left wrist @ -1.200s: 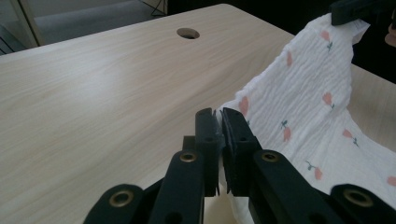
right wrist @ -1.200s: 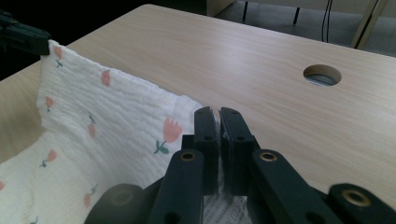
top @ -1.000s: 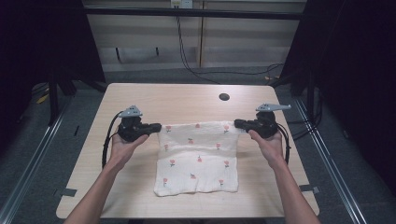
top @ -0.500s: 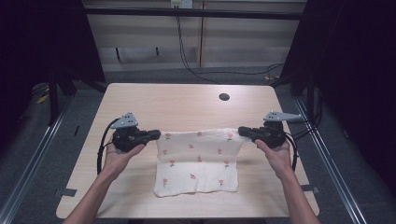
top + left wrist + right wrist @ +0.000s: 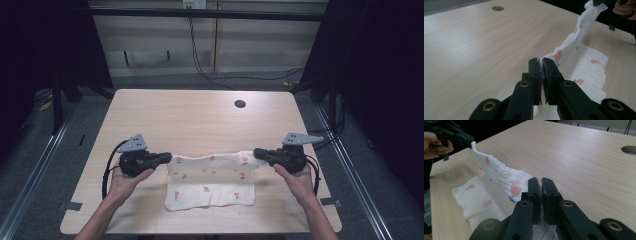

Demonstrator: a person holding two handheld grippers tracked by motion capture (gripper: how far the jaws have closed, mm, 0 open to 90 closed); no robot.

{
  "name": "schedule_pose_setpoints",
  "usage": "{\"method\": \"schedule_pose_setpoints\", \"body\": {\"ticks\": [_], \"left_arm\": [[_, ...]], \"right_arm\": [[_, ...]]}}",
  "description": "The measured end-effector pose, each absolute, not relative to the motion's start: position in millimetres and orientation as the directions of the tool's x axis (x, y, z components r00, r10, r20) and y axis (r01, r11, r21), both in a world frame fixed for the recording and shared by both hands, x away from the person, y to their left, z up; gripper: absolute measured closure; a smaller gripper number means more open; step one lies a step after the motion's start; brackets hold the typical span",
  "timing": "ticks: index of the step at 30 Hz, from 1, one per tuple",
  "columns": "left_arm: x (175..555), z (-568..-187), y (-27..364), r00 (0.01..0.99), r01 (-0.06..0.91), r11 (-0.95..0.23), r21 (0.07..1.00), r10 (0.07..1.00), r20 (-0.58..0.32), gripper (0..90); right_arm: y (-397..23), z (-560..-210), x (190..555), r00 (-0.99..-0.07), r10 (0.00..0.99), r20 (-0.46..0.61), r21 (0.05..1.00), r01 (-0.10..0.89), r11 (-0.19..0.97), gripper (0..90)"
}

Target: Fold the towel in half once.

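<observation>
High view: white cloth (image 5: 210,180) with pink flowers near table's (image 5: 200,120) front edge, far edge lifted and stretched taut. Left gripper (image 5: 164,159) clenched on cloth's left corner, right gripper (image 5: 259,153) on right corner. Gripper views: fabric pinched between jaws; round hole (image 5: 497,8) in tabletop.

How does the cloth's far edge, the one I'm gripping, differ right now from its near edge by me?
The cloth's far edge is lifted off the table and stretched between the left gripper and the right gripper; the near edge lies flat on the table, untouched. The far edge is bunched and wrinkled; the near edge looks smoother. Both show the same white fabric with small pink flowers.
</observation>
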State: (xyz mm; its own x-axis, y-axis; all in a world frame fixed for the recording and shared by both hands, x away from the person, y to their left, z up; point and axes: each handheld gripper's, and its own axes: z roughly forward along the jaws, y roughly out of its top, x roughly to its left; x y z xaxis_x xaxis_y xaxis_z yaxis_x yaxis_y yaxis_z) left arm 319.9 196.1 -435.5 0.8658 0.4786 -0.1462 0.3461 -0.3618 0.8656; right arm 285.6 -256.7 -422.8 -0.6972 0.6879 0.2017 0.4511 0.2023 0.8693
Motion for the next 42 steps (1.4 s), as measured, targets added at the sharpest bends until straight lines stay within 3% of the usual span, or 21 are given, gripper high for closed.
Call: {"method": "schedule_pose_setpoints", "body": {"ticks": [19, 25, 31, 36, 42], "left_arm": [[282.5, -471.4, 190.7, 0.900, 0.382, -0.507, 0.773, 0.395, -0.185, 84.4], [274.0, -475.3, 194.8, 0.905, 0.386, -0.531, 0.754, 0.378, -0.196, 79.7], [276.3, -471.7, 201.9, 0.891, 0.411, -0.486, 0.772, 0.392, -0.228, 69.0], [285.9, -470.2, 195.4, 0.882, 0.414, -0.470, 0.779, 0.418, -0.216, 69.1], [308.0, -487.8, 183.4, 0.865, 0.454, -0.514, 0.727, 0.451, -0.221, 72.4]], "right_arm": [[-244.6, -470.9, 240.3, -0.743, 0.634, 0.216, 0.788, 0.516, 0.337, 83.7], [-247.4, -476.2, 233.5, -0.734, 0.637, 0.236, 0.768, 0.542, 0.341, 76.8], [-250.9, -474.9, 225.8, -0.734, 0.629, 0.256, 0.773, 0.546, 0.323, 66.0], [-250.5, -470.9, 230.2, -0.727, 0.633, 0.265, 0.783, 0.546, 0.299, 62.7], [-242.0, -482.2, 245.9, -0.681, 0.698, 0.223, 0.750, 0.577, 0.323, 61.9]]}}
